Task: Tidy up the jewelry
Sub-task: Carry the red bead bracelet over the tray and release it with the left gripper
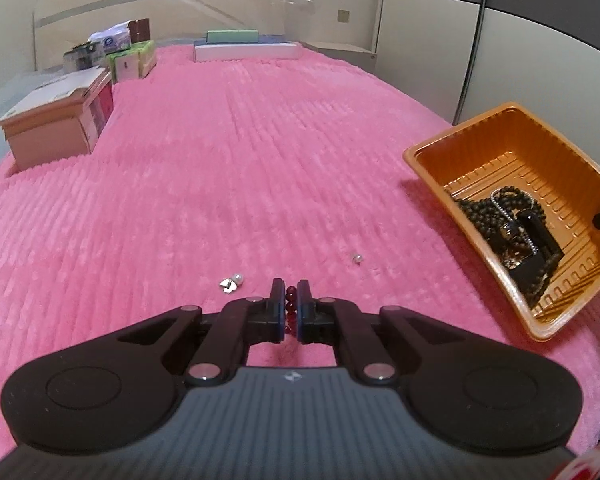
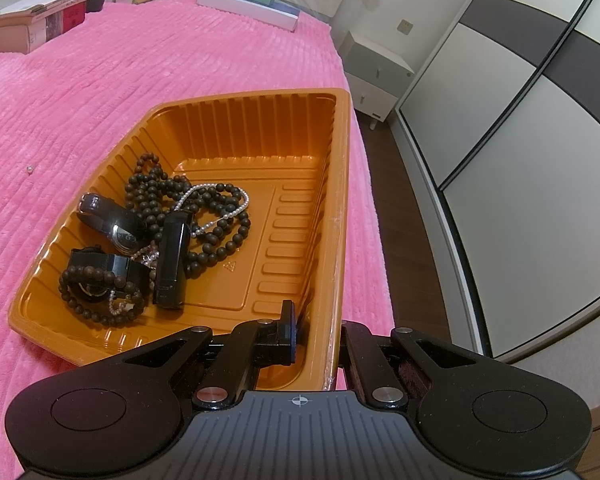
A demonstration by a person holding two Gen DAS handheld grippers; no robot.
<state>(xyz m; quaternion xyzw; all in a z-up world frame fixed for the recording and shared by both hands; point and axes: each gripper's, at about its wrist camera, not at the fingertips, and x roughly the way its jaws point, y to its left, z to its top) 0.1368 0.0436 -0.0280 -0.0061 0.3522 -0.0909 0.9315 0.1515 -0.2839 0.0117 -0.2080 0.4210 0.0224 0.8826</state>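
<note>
Pink ribbed bedspread (image 1: 220,160): left tool (image 1: 291,306) pinches a red bead bracelet (image 1: 290,300); right tool (image 2: 316,332) clamps the orange tray's (image 2: 260,120) wall.

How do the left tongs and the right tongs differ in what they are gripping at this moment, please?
The left tongs are shut on a red bead strand, low over the pink bedspread; the right tongs straddle the wall of the orange tray, one finger inside, one outside. The strand is small and loose; the tray already holds dark jewelry. Both are black two-finger tongs.
</note>
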